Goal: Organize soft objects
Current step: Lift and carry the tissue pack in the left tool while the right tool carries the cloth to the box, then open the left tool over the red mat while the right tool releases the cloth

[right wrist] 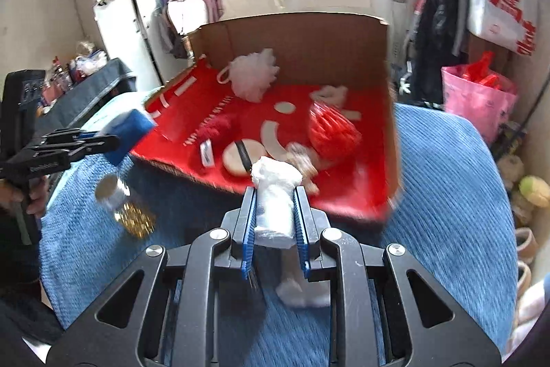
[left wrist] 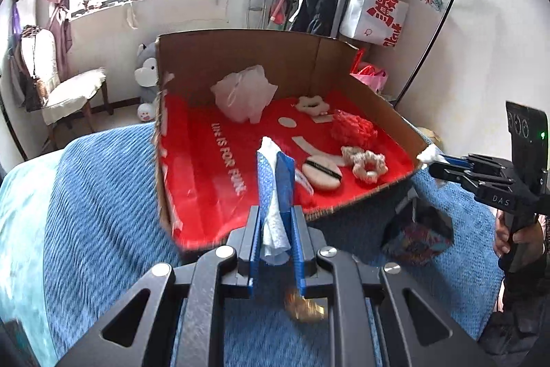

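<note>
Both claws loaded, near box.
L claw (left wrist: 275,160) clamped on white tissue (left wrist: 275,222); R claw (right wrist: 275,191) clamped on white wad (right wrist: 275,195), w/ cardboard box (left wrist: 240,57) ahead on bed (left wrist: 103,195).

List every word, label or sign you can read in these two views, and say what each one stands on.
"LIFE IS FOR FUN": white print on the red liner of the cardboard box; first word partly blurred.
"DAS": on the right hand-held gripper, left wrist view.
Large red Chinese characters on the white bag hanging from the clothes rack: not clear enough to read.
Lettering on the left hand-held gripper, right wrist view: too blurred.
Small white tag in the box: unreadable.
</note>
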A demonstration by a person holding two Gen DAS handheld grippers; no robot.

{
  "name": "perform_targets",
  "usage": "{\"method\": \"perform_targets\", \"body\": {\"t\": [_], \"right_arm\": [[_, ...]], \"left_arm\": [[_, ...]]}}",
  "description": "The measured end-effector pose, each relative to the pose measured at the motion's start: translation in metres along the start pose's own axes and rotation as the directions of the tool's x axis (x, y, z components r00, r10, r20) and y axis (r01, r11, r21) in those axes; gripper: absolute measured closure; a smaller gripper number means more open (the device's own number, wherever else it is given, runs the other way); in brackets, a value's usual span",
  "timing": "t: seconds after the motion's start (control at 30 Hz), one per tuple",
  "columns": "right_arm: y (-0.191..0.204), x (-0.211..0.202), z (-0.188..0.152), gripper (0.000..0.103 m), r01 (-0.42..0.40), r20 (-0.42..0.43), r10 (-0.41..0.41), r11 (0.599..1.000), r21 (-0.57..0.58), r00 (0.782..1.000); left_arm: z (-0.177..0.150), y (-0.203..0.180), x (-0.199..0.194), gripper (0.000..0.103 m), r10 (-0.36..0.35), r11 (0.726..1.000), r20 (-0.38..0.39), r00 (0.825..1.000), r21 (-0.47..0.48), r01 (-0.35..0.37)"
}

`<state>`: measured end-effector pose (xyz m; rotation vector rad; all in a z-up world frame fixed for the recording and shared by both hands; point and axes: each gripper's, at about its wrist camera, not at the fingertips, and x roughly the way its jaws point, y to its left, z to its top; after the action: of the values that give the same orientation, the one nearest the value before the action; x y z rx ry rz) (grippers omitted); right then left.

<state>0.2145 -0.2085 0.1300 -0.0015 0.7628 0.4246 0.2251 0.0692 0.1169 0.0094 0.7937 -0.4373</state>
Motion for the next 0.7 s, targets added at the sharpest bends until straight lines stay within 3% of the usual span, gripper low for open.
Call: {"method": "perform_targets", "body": {"t": [0.23, 0.47, 0.7], "right_arm": [[0.010, 0.052, 0.051, 0.083, -0.047, -0.094, 0.042, 0.997, -0.054, 0.995], [0.015, 0.110, 0.081, 0.083, -0.020, -0.210, 0.000, 0.995, -0.096, 0.978], [0.017, 0.158, 0.092, 0.083, 0.033, -0.314, -0.077, 0.989, -0.146, 0.946]], "left_arm": [[0.033, 0.008, 0.044, 0.086, 0.029, 1.000, -0.099, 0.995, 0.016, -0.027], [0.052, 0.017, 0.085, 0.086, 0.091, 0.996, -0.187, 0.978, 0.041, -0.085], [0.061, 0.018, 0.111, 0.085, 0.153, 0.987, -0.245, 0.957, 0.086, -0.135]]}}
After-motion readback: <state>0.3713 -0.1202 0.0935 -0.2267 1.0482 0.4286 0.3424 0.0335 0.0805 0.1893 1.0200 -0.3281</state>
